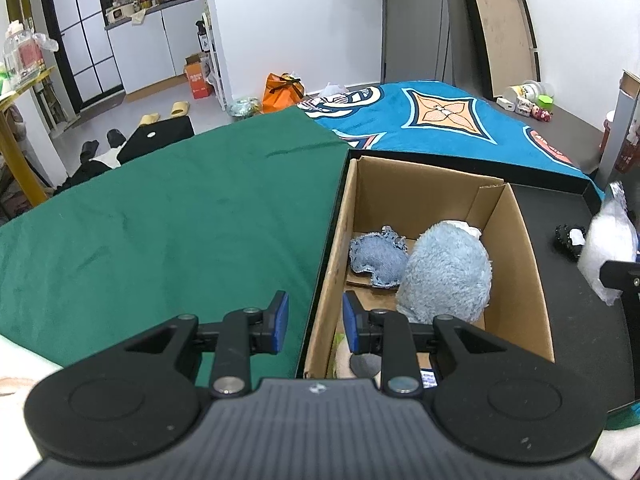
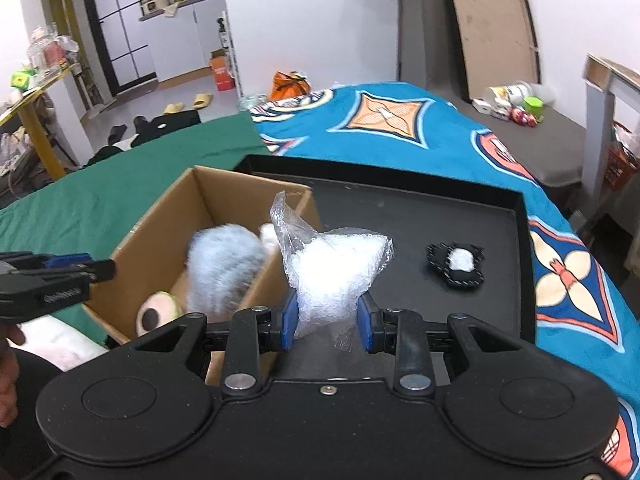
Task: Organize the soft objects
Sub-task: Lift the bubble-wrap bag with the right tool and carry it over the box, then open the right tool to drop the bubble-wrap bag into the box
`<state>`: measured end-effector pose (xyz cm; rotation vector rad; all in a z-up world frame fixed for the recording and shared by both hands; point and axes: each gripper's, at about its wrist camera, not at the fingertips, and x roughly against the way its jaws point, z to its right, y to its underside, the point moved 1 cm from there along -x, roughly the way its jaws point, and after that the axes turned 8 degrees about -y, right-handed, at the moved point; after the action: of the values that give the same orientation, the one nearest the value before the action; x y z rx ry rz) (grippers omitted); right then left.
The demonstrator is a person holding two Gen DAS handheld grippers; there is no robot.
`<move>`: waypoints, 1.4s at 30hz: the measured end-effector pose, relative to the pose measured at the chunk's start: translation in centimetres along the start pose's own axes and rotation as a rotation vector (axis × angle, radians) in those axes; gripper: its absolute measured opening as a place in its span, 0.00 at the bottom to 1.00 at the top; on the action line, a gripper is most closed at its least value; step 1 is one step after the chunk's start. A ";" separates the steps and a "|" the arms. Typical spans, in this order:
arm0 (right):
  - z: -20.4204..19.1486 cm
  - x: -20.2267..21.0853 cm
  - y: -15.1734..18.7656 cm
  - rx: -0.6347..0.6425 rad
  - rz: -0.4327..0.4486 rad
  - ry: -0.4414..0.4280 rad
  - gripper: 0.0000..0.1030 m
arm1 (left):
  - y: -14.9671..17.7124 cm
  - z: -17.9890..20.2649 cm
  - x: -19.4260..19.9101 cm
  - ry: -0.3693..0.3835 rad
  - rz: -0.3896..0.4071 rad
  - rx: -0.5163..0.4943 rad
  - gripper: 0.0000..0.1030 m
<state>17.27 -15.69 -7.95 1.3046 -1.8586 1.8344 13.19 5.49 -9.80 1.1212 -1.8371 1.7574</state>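
Observation:
A cardboard box (image 1: 516, 236) sits in a black tray (image 2: 400, 216) and holds a fluffy light-blue plush (image 1: 444, 272), a denim piece (image 1: 378, 258) and a cream toy with a dark spot (image 2: 154, 316). My left gripper (image 1: 314, 320) is open and empty, straddling the box's left wall. My right gripper (image 2: 328, 322) is shut on a clear bubble-wrap bag of white stuffing (image 2: 332, 268), held above the tray just right of the box. The bag also shows in the left wrist view (image 1: 608, 244). A black and white soft piece (image 2: 456, 266) lies on the tray.
A green cloth (image 1: 160, 224) covers the surface left of the tray, and a blue patterned blanket (image 2: 420, 136) lies beyond and to the right. Toys and a cup (image 2: 516, 102) sit at the far right. Framed boards (image 2: 492, 28) lean on the wall.

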 end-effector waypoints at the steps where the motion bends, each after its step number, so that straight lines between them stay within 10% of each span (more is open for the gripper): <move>1: -0.4 0.0 -0.2 0.006 0.001 -0.006 0.30 | 0.0 0.0 -0.1 0.005 -0.005 0.003 0.27; 22: -5.6 -1.6 -1.2 0.066 -0.028 -0.071 0.31 | 0.2 -0.7 -1.4 0.081 -0.055 0.046 0.09; 27: -6.1 -1.9 -1.3 0.063 -0.037 -0.101 0.46 | 0.3 -1.2 -1.3 0.098 -0.047 0.070 0.09; 42: -1.7 -0.8 -0.5 -0.017 -0.017 -0.034 0.46 | 0.2 -0.8 -0.7 0.066 -0.029 0.050 0.10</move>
<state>17.37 -13.74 -7.78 1.3504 -1.8701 1.7953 13.26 6.46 -10.32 1.0898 -1.7390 1.8113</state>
